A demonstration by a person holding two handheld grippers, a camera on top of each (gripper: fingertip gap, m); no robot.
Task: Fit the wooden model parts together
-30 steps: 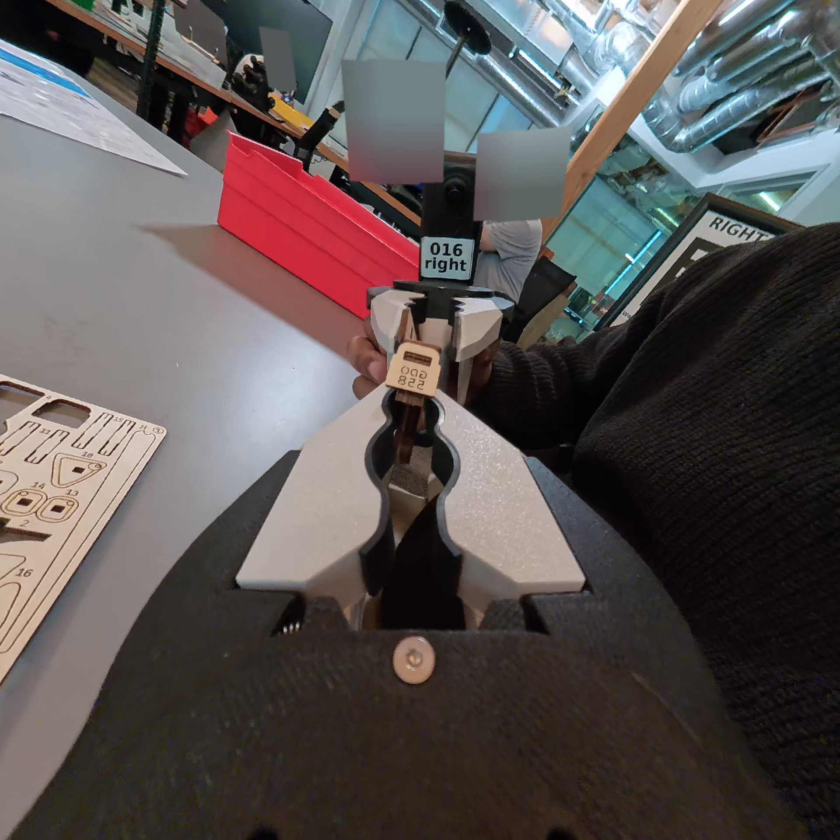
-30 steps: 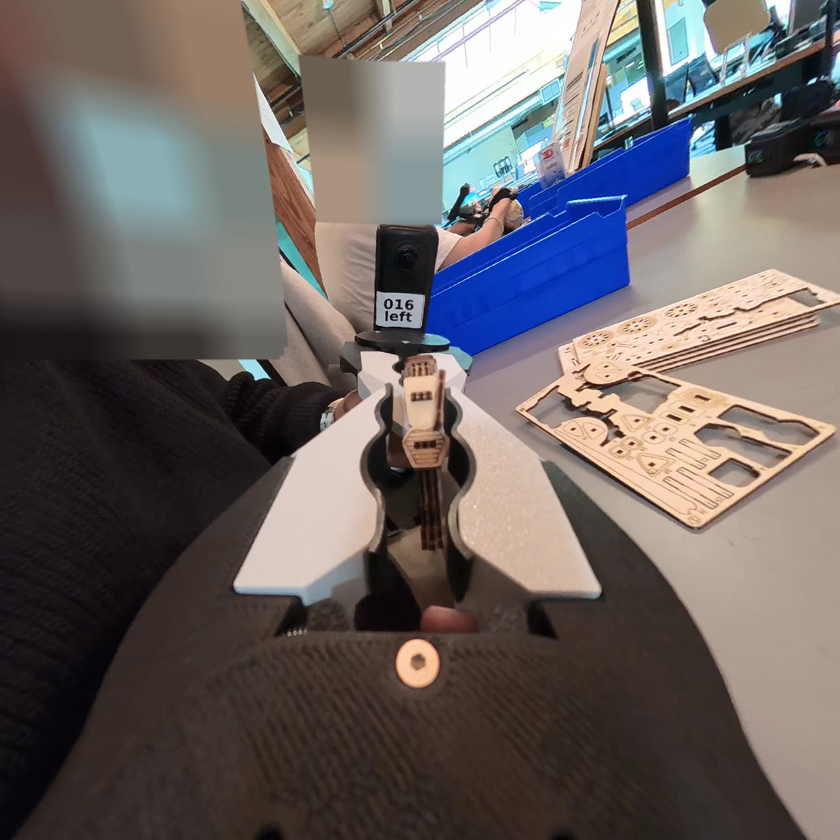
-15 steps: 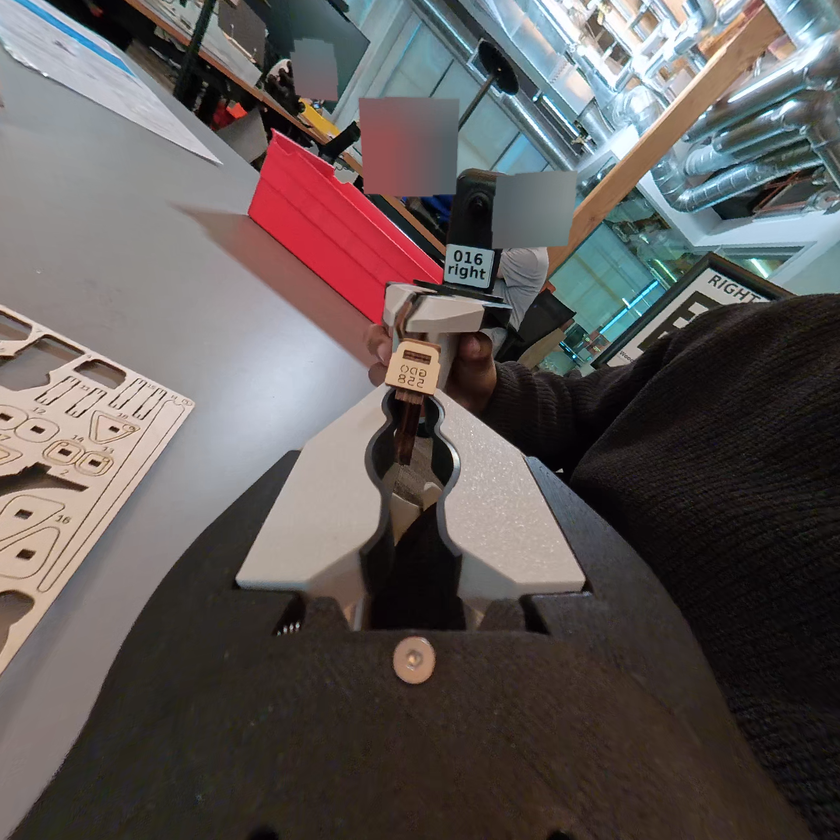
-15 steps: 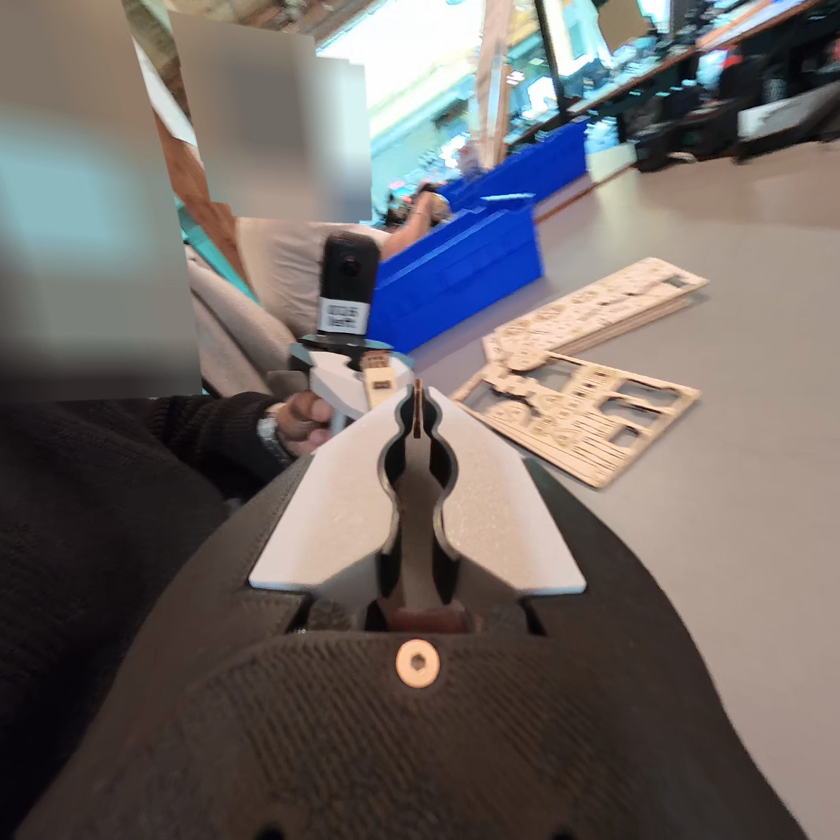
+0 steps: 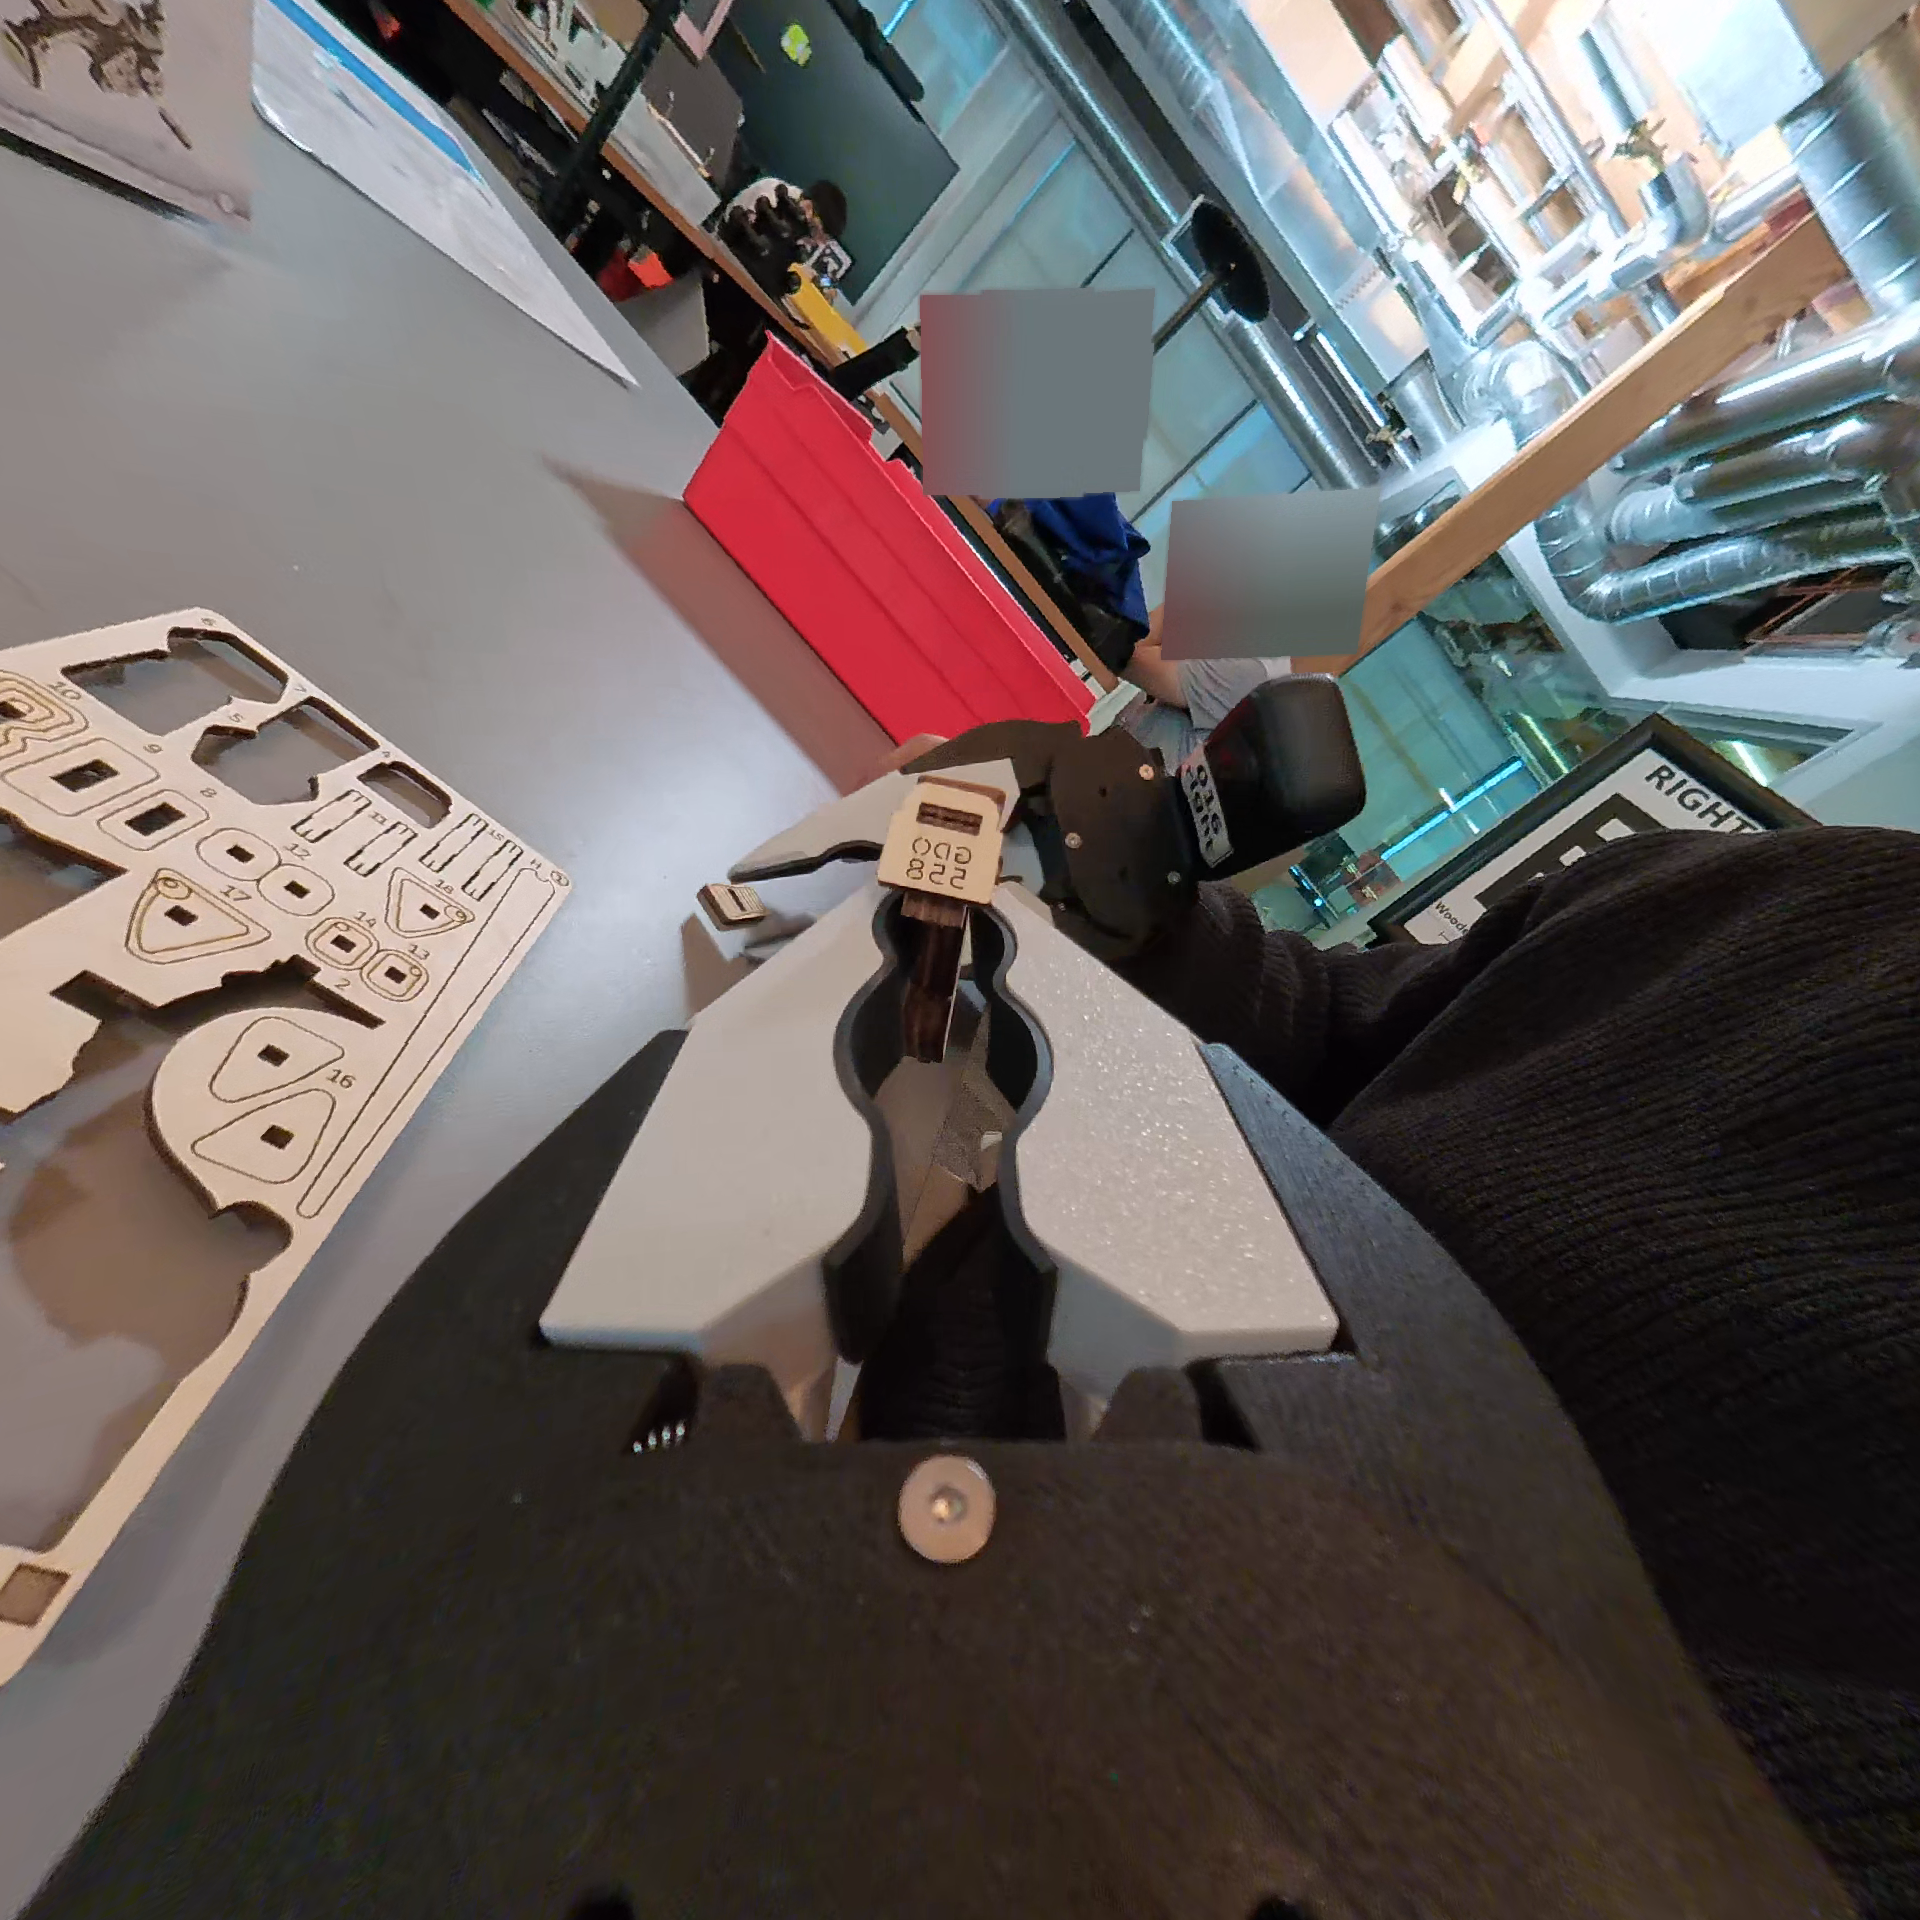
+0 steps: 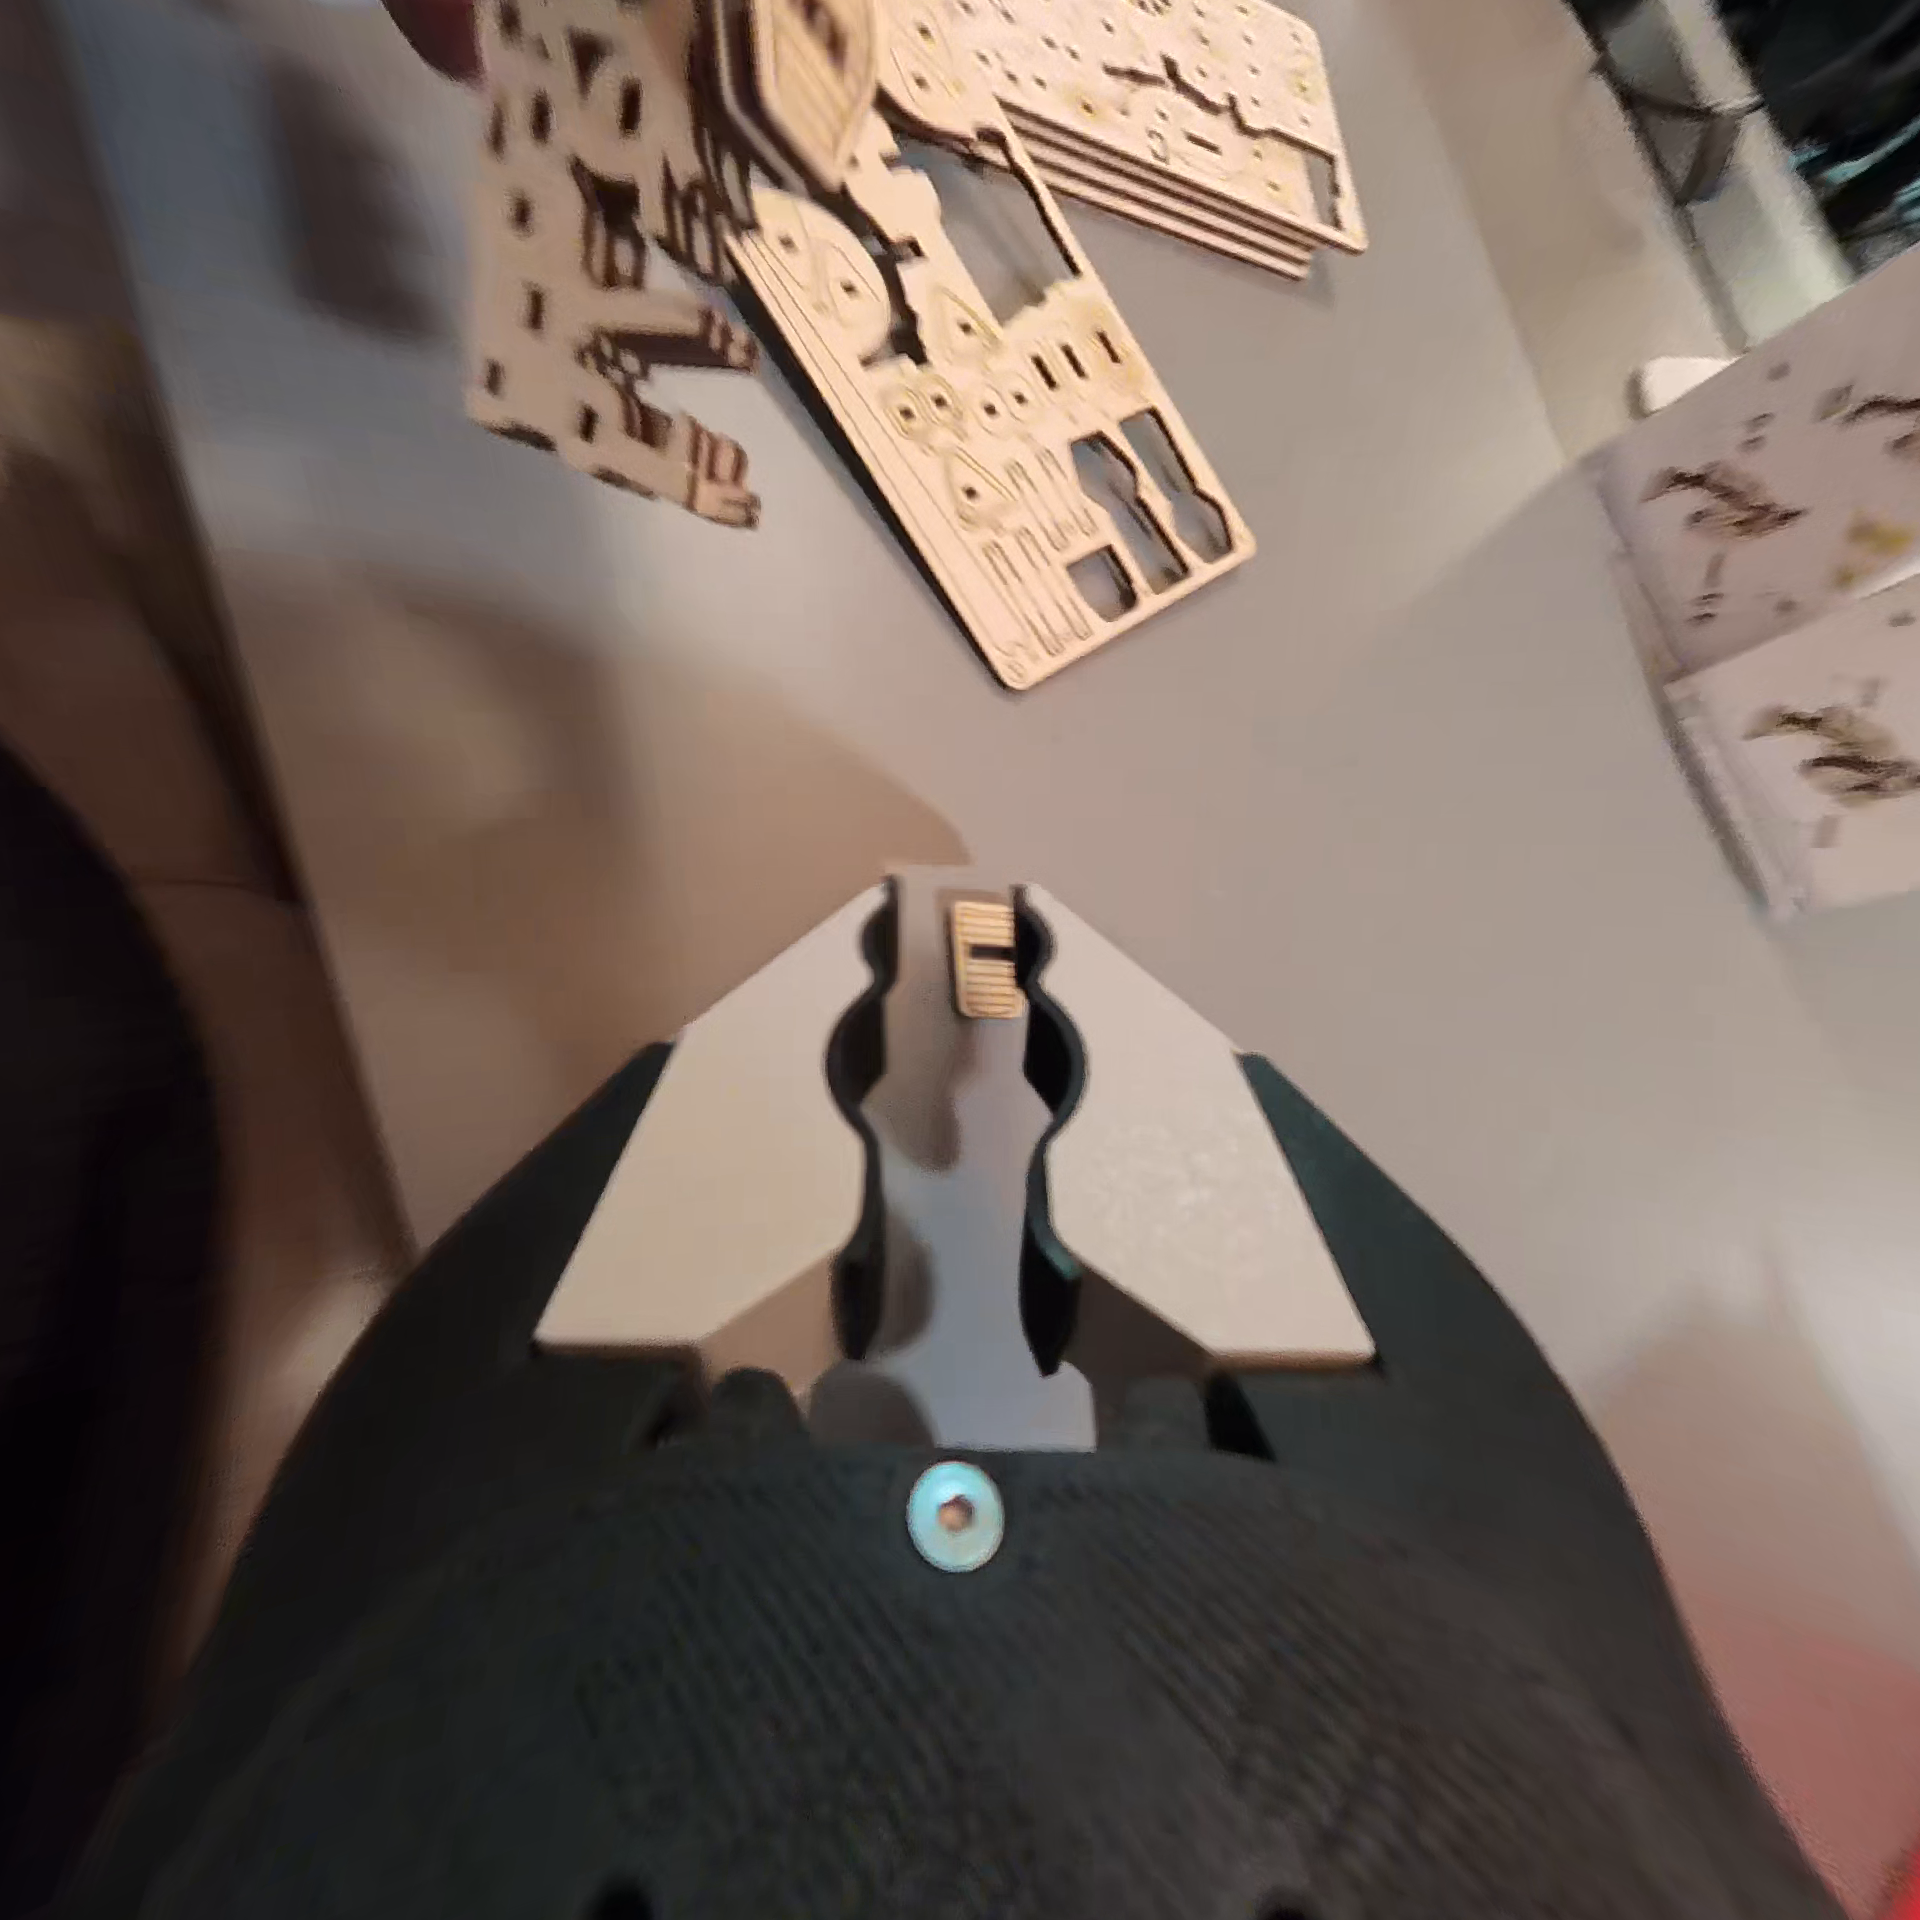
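Note:
My left gripper [image 5: 940, 909] is shut on a small wooden assembly [image 5: 940, 852]: a tan plate on a dark stem, held upright above the grey table [image 5: 416, 520]. My right gripper [image 6: 954, 896] is open and points down at the table. A small ribbed wooden piece [image 6: 985, 956] lies flat on the table between its fingertips, close to the right finger. In the left wrist view the right gripper [image 5: 831, 844] sits low over the table just beyond my left one, with that small piece [image 5: 732, 902] lying by its tip.
A laser-cut wooden sheet [image 5: 208, 935] lies to the left, with more sheets [image 6: 997, 416] and a stack [image 6: 1174, 135] ahead of the right gripper. A red bin [image 5: 883, 582] stands behind. Paper sheets [image 6: 1766, 582] lie at the right. A black sleeve [image 5: 1610, 1143] fills the right side. Tip to tip, the grippers are about 12 cm apart. My left tips are roughly 20 cm from the stack [image 6: 1174, 135].
My right gripper swung away from the left one, tipped down to the table and opened. The thin wooden piece it held now lies on the table. The left gripper kept its hold and tilted.

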